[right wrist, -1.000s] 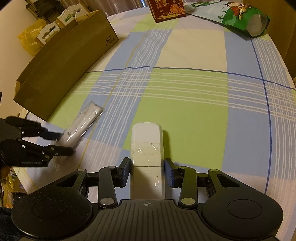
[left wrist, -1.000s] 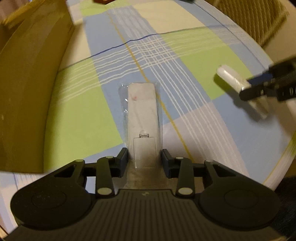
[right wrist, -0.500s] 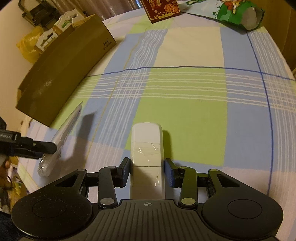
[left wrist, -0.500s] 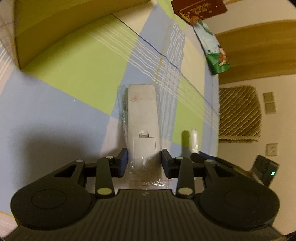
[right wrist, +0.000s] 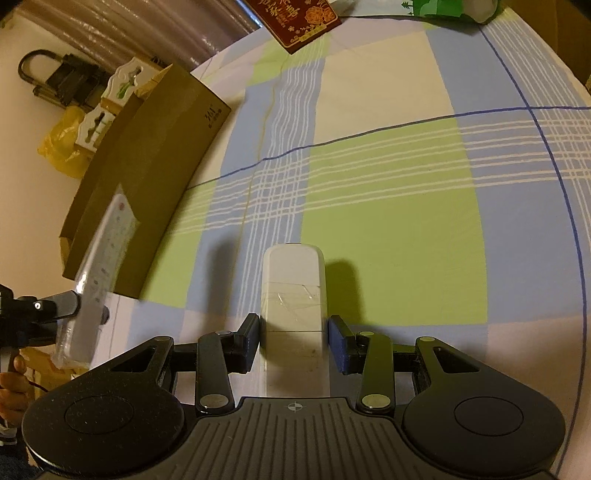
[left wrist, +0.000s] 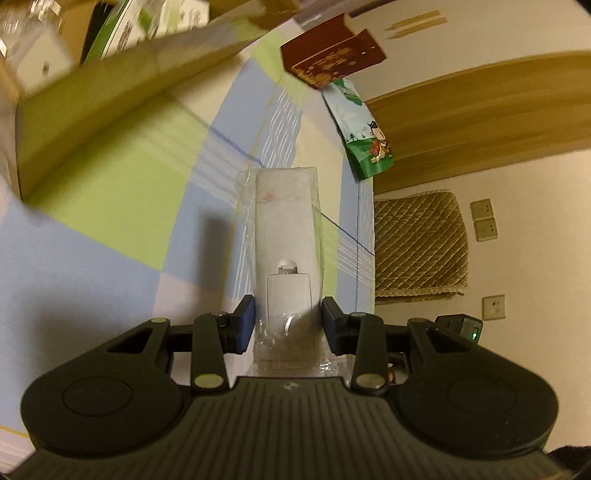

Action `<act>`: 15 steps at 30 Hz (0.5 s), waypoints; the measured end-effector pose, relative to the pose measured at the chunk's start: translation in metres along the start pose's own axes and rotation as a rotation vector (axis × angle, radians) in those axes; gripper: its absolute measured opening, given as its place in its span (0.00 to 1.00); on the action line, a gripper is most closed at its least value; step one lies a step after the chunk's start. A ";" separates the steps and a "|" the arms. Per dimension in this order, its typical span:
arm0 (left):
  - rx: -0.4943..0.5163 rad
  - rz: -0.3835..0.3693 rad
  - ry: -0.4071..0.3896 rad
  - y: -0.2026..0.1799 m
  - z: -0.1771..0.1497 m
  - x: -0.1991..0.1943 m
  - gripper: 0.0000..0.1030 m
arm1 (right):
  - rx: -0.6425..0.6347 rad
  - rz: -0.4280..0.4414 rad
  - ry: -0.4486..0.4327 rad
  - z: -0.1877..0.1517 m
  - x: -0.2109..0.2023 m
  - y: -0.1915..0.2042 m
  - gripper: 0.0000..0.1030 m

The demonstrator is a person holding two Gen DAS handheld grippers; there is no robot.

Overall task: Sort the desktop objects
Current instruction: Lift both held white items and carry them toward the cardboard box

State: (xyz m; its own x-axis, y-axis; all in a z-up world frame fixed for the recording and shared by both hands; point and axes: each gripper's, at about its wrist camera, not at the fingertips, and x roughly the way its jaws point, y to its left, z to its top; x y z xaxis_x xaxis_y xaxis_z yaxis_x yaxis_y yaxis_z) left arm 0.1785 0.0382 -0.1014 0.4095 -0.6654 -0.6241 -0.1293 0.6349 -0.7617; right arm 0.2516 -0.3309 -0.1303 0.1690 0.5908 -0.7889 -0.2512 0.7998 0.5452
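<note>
My left gripper [left wrist: 287, 319] is shut on a white remote control in a clear plastic sleeve [left wrist: 286, 236], held up off the checked tablecloth with its back side toward the camera. In the right wrist view that same wrapped remote [right wrist: 105, 254] hangs at the left, tilted, in front of the brown cardboard box [right wrist: 147, 177], with the left gripper's finger [right wrist: 62, 308] on it. My right gripper [right wrist: 293, 334] is shut on a second white remote with tape around it [right wrist: 293, 288], just above the cloth.
The open cardboard box [left wrist: 122, 96] holds white and green packages. At the table's far end stand a dark red box [right wrist: 295, 18] and a green snack bag [left wrist: 364, 136]. A quilted chair back [left wrist: 417, 243] sits beyond the table edge.
The left gripper has lifted its wrapped remote off the cloth, rolled hard and swung toward the cardboard box. The right gripper and its remote have barely moved.
</note>
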 end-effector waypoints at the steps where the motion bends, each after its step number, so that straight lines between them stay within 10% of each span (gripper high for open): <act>1: 0.012 0.003 -0.005 -0.002 0.001 -0.003 0.32 | 0.004 0.000 -0.001 0.000 0.000 0.001 0.38; 15: 0.193 0.174 -0.137 -0.009 0.060 -0.105 0.32 | 0.030 -0.029 -0.029 0.005 0.006 0.022 0.38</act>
State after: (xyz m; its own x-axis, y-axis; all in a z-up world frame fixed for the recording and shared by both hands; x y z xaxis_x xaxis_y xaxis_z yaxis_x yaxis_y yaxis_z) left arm 0.1908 0.1257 -0.0187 0.5165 -0.4891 -0.7029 -0.0393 0.8064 -0.5900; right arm 0.2518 -0.3098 -0.1214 0.2031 0.5699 -0.7962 -0.2174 0.8191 0.5308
